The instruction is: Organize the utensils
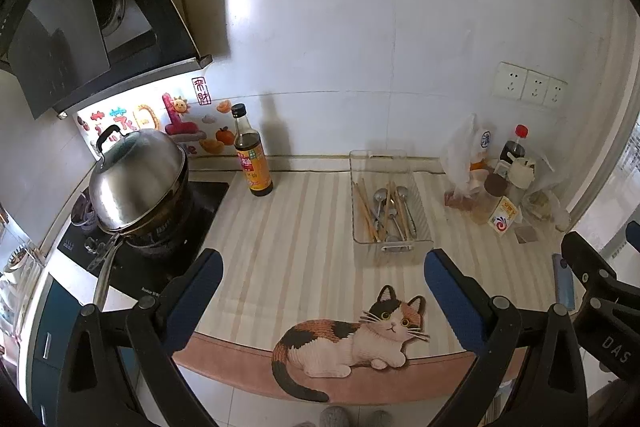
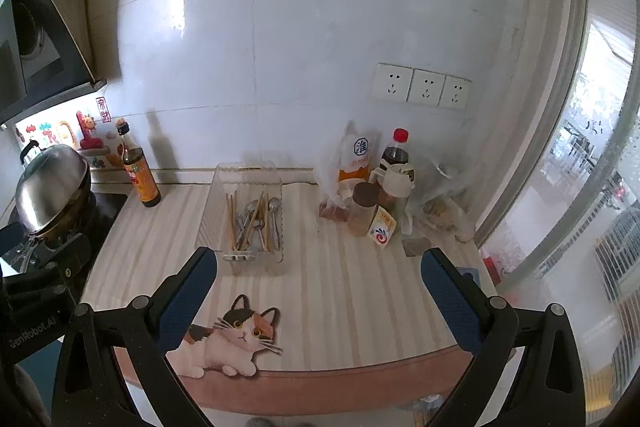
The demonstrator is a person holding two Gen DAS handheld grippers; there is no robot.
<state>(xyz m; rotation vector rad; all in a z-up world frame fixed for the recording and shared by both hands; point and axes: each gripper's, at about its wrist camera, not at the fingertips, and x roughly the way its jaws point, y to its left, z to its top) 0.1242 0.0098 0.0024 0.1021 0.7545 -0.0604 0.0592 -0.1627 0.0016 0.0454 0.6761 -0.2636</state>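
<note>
A clear plastic tray (image 1: 362,239) (image 2: 212,211) stands on the striped counter mat near the back wall. Inside lie wooden chopsticks (image 1: 365,207) (image 2: 231,221) mixed with metal spoons (image 1: 380,195) (image 2: 274,205), all jumbled together. My left gripper (image 1: 322,269) hovers open above the counter's front part, short of the tray, nothing between its blue pads. My right gripper (image 2: 318,267) is open too, just in front and to the right of the tray. The right gripper's body shows at the far right of the left wrist view.
A dark sauce bottle (image 1: 249,155) (image 2: 138,171) stands left of the tray. A lidded steel wok (image 1: 136,181) (image 2: 50,187) sits on the stove at the left. Bags, bottles and a small carton (image 1: 505,217) (image 2: 382,227) crowd the back right corner. A cat picture (image 1: 352,339) marks the mat's front edge.
</note>
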